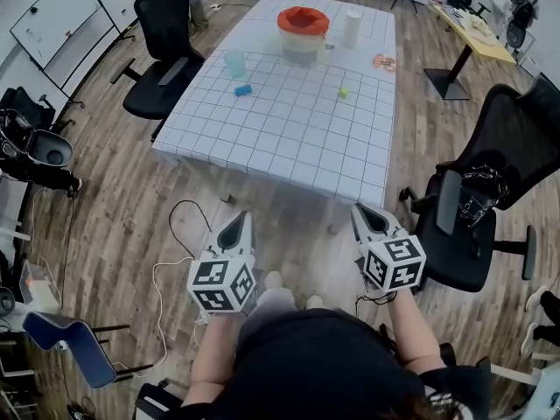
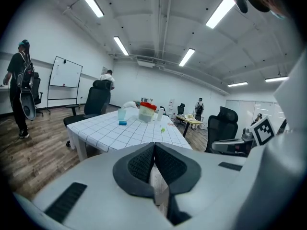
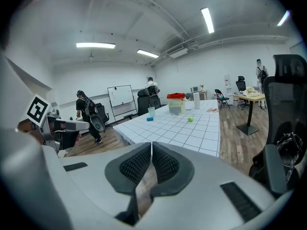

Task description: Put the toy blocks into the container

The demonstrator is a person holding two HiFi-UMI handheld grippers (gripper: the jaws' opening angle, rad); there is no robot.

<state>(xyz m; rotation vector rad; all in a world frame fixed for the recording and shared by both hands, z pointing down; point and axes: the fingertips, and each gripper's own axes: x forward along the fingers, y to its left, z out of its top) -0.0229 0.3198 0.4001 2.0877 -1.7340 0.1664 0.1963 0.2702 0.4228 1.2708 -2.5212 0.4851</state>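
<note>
A blue block [image 1: 242,89] and a small green block [image 1: 343,93] lie on the white gridded table [image 1: 289,147]. At the table's far end stands a clear container [image 1: 303,31] with a red lid. Both grippers hang short of the table's near edge, over the floor. My left gripper [image 1: 237,226] is shut with nothing in it, and so is my right gripper [image 1: 361,215]. In the left gripper view the shut left gripper [image 2: 154,145] points toward the blue block [image 2: 123,123] and the container [image 2: 147,113]. The right gripper view has the right gripper [image 3: 151,145] facing the green block [image 3: 190,120].
A translucent cup [image 1: 234,63] stands behind the blue block, and a white cylinder [image 1: 351,29] beside the container. Black office chairs flank the table at left [image 1: 162,55] and right [image 1: 490,191]. A cable [image 1: 179,234] trails on the wooden floor. People stand far off by a whiteboard.
</note>
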